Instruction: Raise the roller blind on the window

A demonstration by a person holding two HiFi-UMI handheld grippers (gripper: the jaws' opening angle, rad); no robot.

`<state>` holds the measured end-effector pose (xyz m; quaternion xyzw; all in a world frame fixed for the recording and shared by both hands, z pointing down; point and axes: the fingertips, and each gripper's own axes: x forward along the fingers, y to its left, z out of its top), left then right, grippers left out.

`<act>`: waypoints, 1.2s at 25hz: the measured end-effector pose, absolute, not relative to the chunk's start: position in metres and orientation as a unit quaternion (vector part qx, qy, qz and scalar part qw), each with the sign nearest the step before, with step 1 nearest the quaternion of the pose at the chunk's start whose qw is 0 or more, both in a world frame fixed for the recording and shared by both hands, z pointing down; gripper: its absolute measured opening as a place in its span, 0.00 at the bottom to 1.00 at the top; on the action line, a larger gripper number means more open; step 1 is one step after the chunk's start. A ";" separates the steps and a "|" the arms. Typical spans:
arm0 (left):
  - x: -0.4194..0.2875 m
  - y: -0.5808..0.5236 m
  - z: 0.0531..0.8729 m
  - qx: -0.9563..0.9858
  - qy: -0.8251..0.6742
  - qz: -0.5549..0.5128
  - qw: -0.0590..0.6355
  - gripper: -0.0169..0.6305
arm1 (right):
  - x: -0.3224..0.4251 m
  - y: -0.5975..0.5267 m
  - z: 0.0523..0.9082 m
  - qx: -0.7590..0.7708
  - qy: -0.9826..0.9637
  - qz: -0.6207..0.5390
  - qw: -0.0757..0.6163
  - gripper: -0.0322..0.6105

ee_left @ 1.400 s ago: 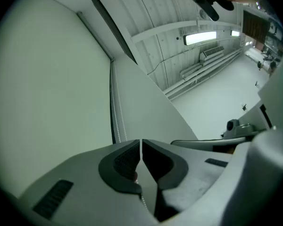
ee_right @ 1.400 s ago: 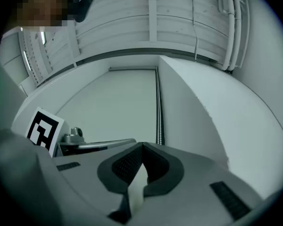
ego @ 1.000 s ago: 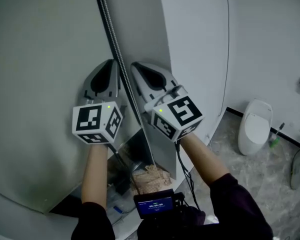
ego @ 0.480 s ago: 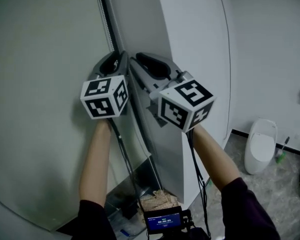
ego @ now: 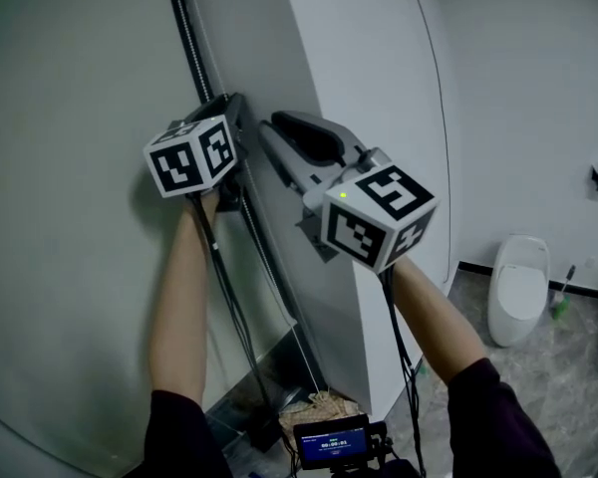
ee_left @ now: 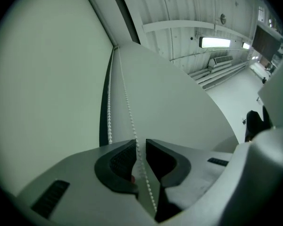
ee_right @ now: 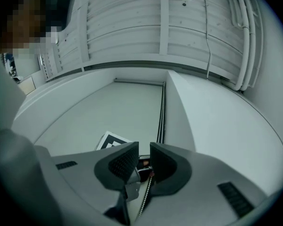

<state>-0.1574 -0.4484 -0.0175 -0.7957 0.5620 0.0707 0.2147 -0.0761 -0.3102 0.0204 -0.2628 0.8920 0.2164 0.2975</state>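
we see the bead chain (ee_left: 129,108) threaded through the left gripper (ee_left: 140,147), whose jaws are opening. a narrow gap shows between them and the chain hangs in it, closer to the 9 o'clock pad (ee_left: 125,157) than to the other, with neither pad pressing it. a second strand (ee_left: 108,114) of the same loop hangs just outside the jaws, at their 9 o'clock side. in the left gripper view the chain's long axis runs from 12 o'clock down to 6 o'clock, leaning a little toward 5 o'clock as it passes the fingertips. it lies along the edge where the roller blind (ee_left: 47,79) meets the pale wall (ee_left: 179,107). the right gripper (ee_right: 144,150) stands with its jaws slightly apart too. there the chain comes up from 6 o'clock and lies against the 3 o'clock finger, the other pad clear of it. in the head view the chain runs as one straight line from 11 o'clock at the top to 5 o'clock at the bottom. both grippers sit on it near the middle, the left one higher and toward 10 o'clock of the right.
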 end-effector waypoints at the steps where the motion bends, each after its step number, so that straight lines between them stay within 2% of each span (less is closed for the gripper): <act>1: -0.159 -0.446 -0.018 -0.794 0.563 0.075 0.216 0.12 | -0.076 -0.310 0.020 -0.265 0.891 0.219 0.297 0.14; 2: -0.161 -0.444 -0.017 -0.793 0.564 0.080 0.218 0.07 | -0.076 -0.311 0.021 -0.266 0.891 0.220 0.296 0.14; 4: -0.161 -0.436 -0.008 -0.792 0.559 0.087 0.228 0.06 | -0.075 -0.314 0.023 -0.266 0.892 0.216 0.295 0.14; 7: -0.156 -0.410 0.008 -0.785 0.547 0.088 0.279 0.05 | -0.079 -0.318 0.016 -0.258 0.893 0.211 0.301 0.14; 12: -0.170 -0.353 -0.011 -0.778 0.522 0.110 0.331 0.05 | -0.108 -0.309 -0.050 -0.244 0.891 0.223 0.312 0.14; 15: -0.156 -0.325 0.017 -0.775 0.514 0.097 0.354 0.05 | -0.107 -0.302 -0.058 -0.235 0.888 0.223 0.326 0.15; 19: -0.139 -0.316 0.071 -0.771 0.506 0.073 0.379 0.05 | -0.117 -0.316 -0.064 -0.212 0.897 0.201 0.331 0.23; 23: -0.138 -0.303 0.092 -0.781 0.492 0.066 0.379 0.05 | -0.138 -0.320 -0.085 -0.219 0.901 0.192 0.323 0.23; 25: -0.143 -0.282 0.086 -0.782 0.490 0.068 0.379 0.05 | -0.145 -0.308 -0.097 -0.230 0.900 0.190 0.319 0.22; 26: -0.144 -0.274 0.082 -0.783 0.489 0.071 0.377 0.05 | -0.146 -0.304 -0.100 -0.235 0.897 0.190 0.321 0.14; 28: -0.144 -0.266 0.076 -0.786 0.485 0.072 0.376 0.05 | -0.143 -0.300 -0.101 -0.242 0.892 0.193 0.329 0.08; 30: -0.148 -0.262 0.073 -0.792 0.476 0.081 0.373 0.06 | -0.142 -0.298 -0.101 -0.252 0.887 0.204 0.328 0.08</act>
